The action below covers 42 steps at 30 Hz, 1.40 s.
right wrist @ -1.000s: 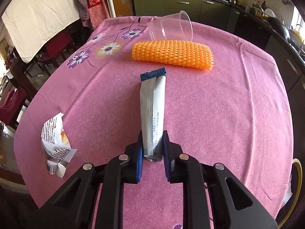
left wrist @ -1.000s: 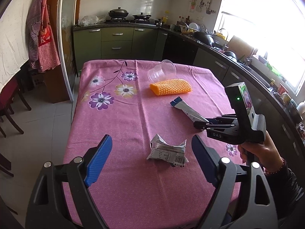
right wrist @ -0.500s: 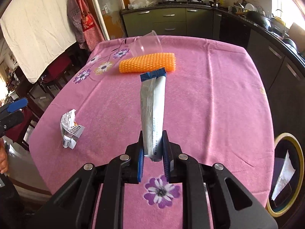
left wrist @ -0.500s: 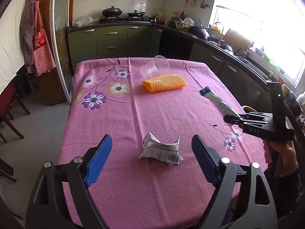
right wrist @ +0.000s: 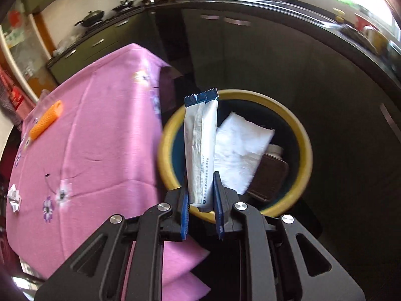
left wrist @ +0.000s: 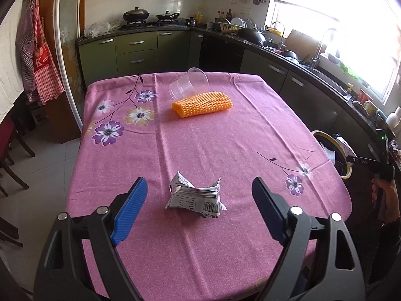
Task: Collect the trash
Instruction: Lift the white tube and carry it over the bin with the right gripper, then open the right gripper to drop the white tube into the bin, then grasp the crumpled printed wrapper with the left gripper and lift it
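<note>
My right gripper (right wrist: 201, 188) is shut on a long white sachet with a blue end (right wrist: 200, 140) and holds it over the yellow-rimmed trash bin (right wrist: 307, 150) beside the table. The bin holds a white tissue (right wrist: 240, 148) and a brown packet (right wrist: 272, 175). My left gripper (left wrist: 198, 195) is open, its jaws wide on either side of a crumpled white wrapper with a barcode (left wrist: 194, 197) on the pink tablecloth (left wrist: 225, 138). That wrapper also shows small in the right wrist view (right wrist: 13, 197). The bin also shows at the right of the left wrist view (left wrist: 333, 148).
An orange mesh sleeve (left wrist: 201, 104) and a tipped clear plastic cup (left wrist: 188, 86) lie at the table's far side. Dark kitchen cabinets (left wrist: 313, 95) run along the right, close to the bin. Chairs (left wrist: 10, 150) stand left of the table.
My right gripper has carried the sachet off the table to the right and now points down over the bin. My left gripper has stayed open around the crumpled wrapper.
</note>
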Each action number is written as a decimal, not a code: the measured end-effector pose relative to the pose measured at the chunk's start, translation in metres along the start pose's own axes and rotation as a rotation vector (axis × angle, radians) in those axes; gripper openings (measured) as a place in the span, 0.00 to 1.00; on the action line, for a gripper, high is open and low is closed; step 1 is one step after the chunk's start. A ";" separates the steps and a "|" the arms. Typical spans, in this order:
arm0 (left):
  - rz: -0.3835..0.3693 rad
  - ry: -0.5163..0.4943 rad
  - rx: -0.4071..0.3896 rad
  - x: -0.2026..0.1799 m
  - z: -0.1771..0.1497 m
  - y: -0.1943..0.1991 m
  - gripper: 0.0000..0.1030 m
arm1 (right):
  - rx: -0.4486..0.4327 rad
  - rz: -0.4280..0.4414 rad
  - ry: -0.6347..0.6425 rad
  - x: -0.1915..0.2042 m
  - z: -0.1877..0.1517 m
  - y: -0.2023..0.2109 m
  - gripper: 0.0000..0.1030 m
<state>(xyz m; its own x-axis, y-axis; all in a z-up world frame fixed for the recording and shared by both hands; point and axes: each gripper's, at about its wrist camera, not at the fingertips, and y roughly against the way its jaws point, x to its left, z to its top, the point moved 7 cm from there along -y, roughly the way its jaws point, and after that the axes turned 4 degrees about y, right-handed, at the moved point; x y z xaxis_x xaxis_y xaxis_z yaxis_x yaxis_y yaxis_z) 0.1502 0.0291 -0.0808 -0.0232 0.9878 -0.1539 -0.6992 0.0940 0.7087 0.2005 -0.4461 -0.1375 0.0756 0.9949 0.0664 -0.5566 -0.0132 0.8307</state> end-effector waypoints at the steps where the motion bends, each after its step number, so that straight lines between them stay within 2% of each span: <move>1: -0.001 -0.003 0.003 -0.002 0.000 -0.002 0.78 | 0.010 -0.018 -0.025 -0.016 -0.003 -0.003 0.17; 5: -0.006 -0.015 0.014 -0.011 0.001 -0.007 0.78 | 0.042 -0.036 -0.067 -0.045 -0.003 -0.023 0.17; 8: -0.007 -0.027 0.019 -0.016 0.001 -0.008 0.78 | 0.046 -0.033 -0.063 -0.042 0.004 -0.038 0.17; 10: -0.004 -0.034 0.020 -0.017 0.001 -0.008 0.78 | 0.036 -0.036 -0.067 -0.043 0.013 -0.047 0.23; 11: -0.002 -0.036 0.020 -0.017 0.001 -0.007 0.78 | 0.031 -0.039 -0.072 -0.042 0.015 -0.052 0.38; 12: 0.001 -0.036 0.020 -0.016 0.001 -0.007 0.78 | 0.034 -0.039 -0.081 -0.040 0.019 -0.058 0.58; 13: 0.003 -0.035 0.019 -0.016 0.001 -0.006 0.78 | 0.023 -0.040 -0.101 -0.042 0.021 -0.059 0.64; 14: 0.004 -0.034 0.018 -0.014 0.001 -0.005 0.79 | 0.005 -0.039 -0.110 -0.042 0.023 -0.057 0.66; 19: -0.011 -0.033 0.008 -0.008 0.000 -0.002 0.84 | -0.056 -0.021 -0.091 -0.021 0.021 -0.030 0.67; 22: -0.030 -0.077 0.011 -0.012 -0.007 -0.002 0.90 | -0.080 -0.006 -0.062 -0.006 0.015 -0.011 0.69; 27: -0.040 -0.147 0.039 -0.018 -0.018 -0.019 0.92 | -0.114 0.043 -0.024 0.020 0.010 0.012 0.70; 31: -0.059 -0.134 0.070 -0.016 -0.016 -0.043 0.92 | -0.123 0.085 0.022 0.049 0.011 0.019 0.71; 38: -0.019 -0.075 0.167 0.003 -0.023 -0.091 0.92 | -0.111 0.140 0.095 0.090 0.009 0.016 0.72; 42: 0.005 -0.059 0.170 0.013 -0.026 -0.098 0.90 | -0.103 0.153 0.113 0.100 0.009 0.010 0.72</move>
<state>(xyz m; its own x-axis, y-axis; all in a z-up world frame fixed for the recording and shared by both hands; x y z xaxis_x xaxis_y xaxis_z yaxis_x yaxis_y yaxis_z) 0.2002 0.0294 -0.1700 0.0187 0.9934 -0.1131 -0.5681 0.1037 0.8164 0.2099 -0.3476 -0.1173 -0.1066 0.9870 0.1202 -0.6366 -0.1606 0.7543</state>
